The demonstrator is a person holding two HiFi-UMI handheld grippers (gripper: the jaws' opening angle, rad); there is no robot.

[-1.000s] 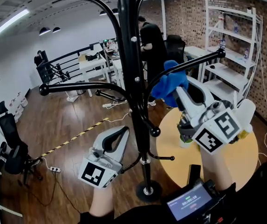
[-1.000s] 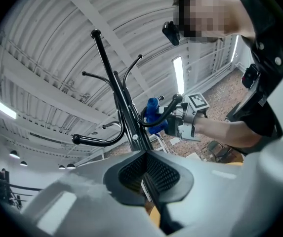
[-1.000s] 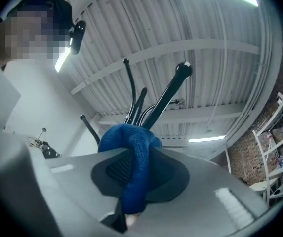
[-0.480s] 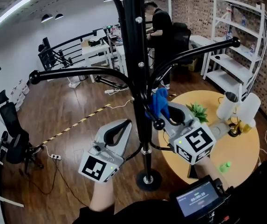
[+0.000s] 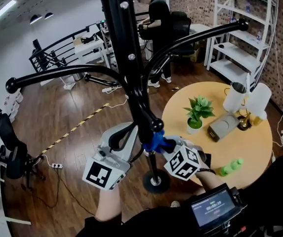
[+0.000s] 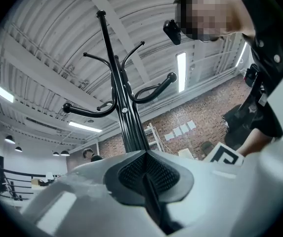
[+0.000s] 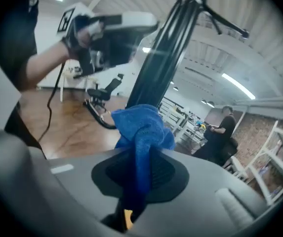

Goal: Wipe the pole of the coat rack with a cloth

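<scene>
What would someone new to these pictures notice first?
The tall black coat rack pole fills the middle of the head view. Low on it, the right gripper pinches a bright blue cloth, with the left gripper shut and empty beside it. A round yellow table stands to the right.

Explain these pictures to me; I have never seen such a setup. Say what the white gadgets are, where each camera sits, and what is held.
No robot here: a person holds a two-jaw gripper in each hand, and the cubes with black squares belong to them. One camera sits on the person's head and looks down; the other two ride on the grippers and look along their jaws. The left gripper is shut on nothing, beside the black pole of a coat rack. The right gripper pinches a blue cloth, held at the pole low down. On the round table stand a potted plant and a few other things.
</scene>
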